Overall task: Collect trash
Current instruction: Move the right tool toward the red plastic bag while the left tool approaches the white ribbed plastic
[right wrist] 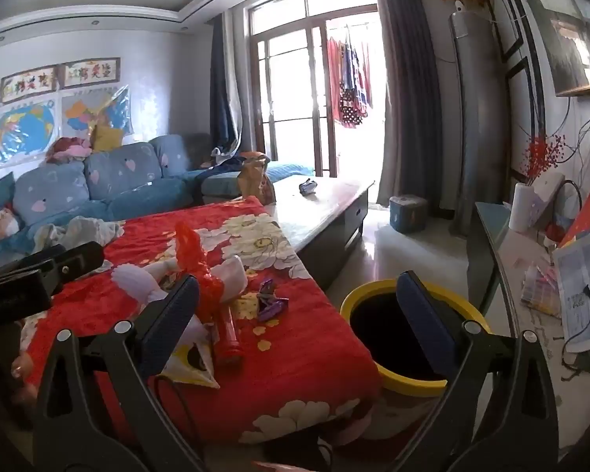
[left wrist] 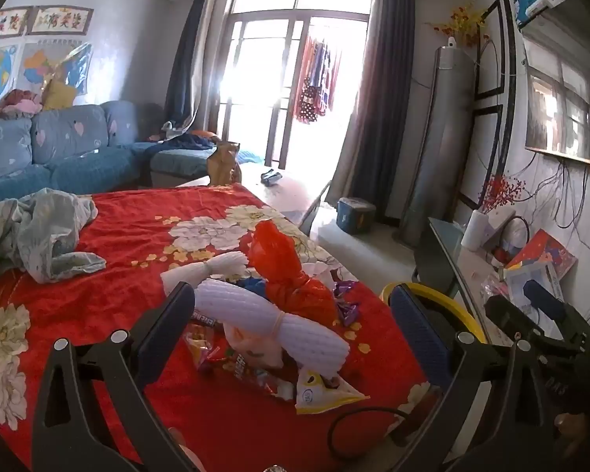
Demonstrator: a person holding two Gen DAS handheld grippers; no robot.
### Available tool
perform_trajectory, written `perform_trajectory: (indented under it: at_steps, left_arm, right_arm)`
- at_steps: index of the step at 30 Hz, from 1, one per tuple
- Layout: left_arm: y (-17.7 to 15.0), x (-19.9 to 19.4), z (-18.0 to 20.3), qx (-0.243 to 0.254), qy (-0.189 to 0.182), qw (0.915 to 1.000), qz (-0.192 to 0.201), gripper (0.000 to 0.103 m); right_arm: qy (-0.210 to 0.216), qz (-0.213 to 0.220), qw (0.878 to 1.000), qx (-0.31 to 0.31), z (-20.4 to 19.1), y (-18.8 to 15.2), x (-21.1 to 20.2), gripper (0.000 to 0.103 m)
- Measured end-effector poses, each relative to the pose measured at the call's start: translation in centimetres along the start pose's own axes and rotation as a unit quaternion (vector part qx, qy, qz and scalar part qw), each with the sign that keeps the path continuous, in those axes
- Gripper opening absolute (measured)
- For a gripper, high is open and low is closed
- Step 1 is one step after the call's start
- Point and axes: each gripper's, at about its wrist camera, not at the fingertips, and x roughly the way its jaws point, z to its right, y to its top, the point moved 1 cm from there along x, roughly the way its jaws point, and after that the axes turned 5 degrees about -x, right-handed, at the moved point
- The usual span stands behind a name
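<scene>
A pile of trash lies on the red flowered blanket (left wrist: 118, 244): a white foam net sleeve (left wrist: 271, 322), a red plastic bag (left wrist: 283, 271), purple candy wrappers (left wrist: 348, 306), a red snack wrapper (left wrist: 247, 369) and a yellow-white packet (left wrist: 322, 391). My left gripper (left wrist: 295, 330) is open and empty, its fingers on either side of the foam sleeve, just above it. My right gripper (right wrist: 299, 314) is open and empty, above the blanket's right edge, beside the yellow-rimmed trash bin (right wrist: 377, 369). The red bag (right wrist: 200, 279), purple wrappers (right wrist: 269, 305) and packet (right wrist: 192, 365) show in the right wrist view too.
A crumpled pale cloth (left wrist: 35, 236) lies at the blanket's left. A wooden coffee table (right wrist: 318, 212) with a brown bag (right wrist: 253, 177) stands beyond. A blue sofa (left wrist: 59, 149) is at the left, a cluttered side table (right wrist: 539, 275) at the right, a blue box (right wrist: 407, 212) on the floor.
</scene>
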Motion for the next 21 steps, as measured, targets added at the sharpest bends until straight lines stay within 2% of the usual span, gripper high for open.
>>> perform_trajectory:
  at_steps: [21]
  left_arm:
    - [-0.5, -0.4, 1.2, -0.001, -0.004, 1.0, -0.001, 0.097]
  right_arm:
    - [-0.003, -0.001, 1.0, -0.008, -0.2, -0.1, -0.2, 0.092]
